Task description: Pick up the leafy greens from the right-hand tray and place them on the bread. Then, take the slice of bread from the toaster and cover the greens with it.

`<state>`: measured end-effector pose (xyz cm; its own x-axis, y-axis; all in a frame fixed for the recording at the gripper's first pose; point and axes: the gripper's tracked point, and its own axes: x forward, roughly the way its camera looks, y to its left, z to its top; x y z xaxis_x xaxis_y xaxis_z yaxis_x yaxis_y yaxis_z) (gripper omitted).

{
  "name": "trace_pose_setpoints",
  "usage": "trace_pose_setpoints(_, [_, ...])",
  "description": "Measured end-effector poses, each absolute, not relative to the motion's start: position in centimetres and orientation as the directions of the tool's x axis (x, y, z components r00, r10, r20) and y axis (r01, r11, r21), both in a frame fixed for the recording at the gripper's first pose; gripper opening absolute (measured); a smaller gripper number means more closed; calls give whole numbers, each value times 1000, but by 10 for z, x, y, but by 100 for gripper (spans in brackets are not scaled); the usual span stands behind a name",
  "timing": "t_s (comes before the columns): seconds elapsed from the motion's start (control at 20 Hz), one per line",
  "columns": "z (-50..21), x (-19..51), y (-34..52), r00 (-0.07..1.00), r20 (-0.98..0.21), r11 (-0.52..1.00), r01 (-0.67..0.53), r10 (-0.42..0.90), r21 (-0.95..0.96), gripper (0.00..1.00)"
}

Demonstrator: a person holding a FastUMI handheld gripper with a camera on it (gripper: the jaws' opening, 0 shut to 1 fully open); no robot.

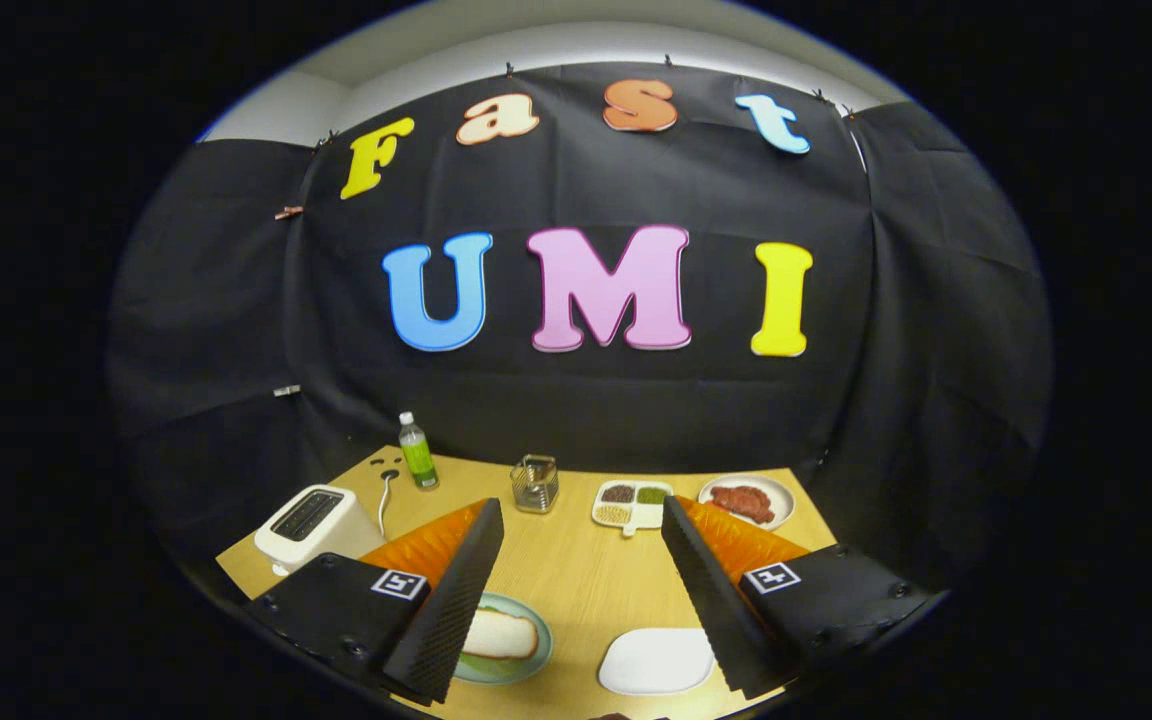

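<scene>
We see a smooth wooden table [576, 580], a glossy white plastic toaster [314, 525], matt black ribbed fingers [456, 600] spread wide, and a clear plastic bottle [417, 452].

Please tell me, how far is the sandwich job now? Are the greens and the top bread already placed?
Looks done: the white tray lies bare, a green edge peeks under the bread slice on the green plate, and no bread sticks up from the toaster. In hand: nothing; the gripper is open above the table. Left: apparently nothing, though the left finger hides part of the plate.
</scene>
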<state>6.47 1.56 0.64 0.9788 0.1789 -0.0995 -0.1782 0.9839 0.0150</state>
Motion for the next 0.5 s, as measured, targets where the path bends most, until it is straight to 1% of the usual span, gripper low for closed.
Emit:
trace_pose_setpoints(0.1, [26,54,-5,985,-46,986,-168,168,-4,99])
trace_pose_setpoints(0.2, [33,43,-26,987,-19,987,-158,157,-27,99])
trace_pose_setpoints(0.5, [3,18,-62,980,-67,981,-190,188,-33,99])
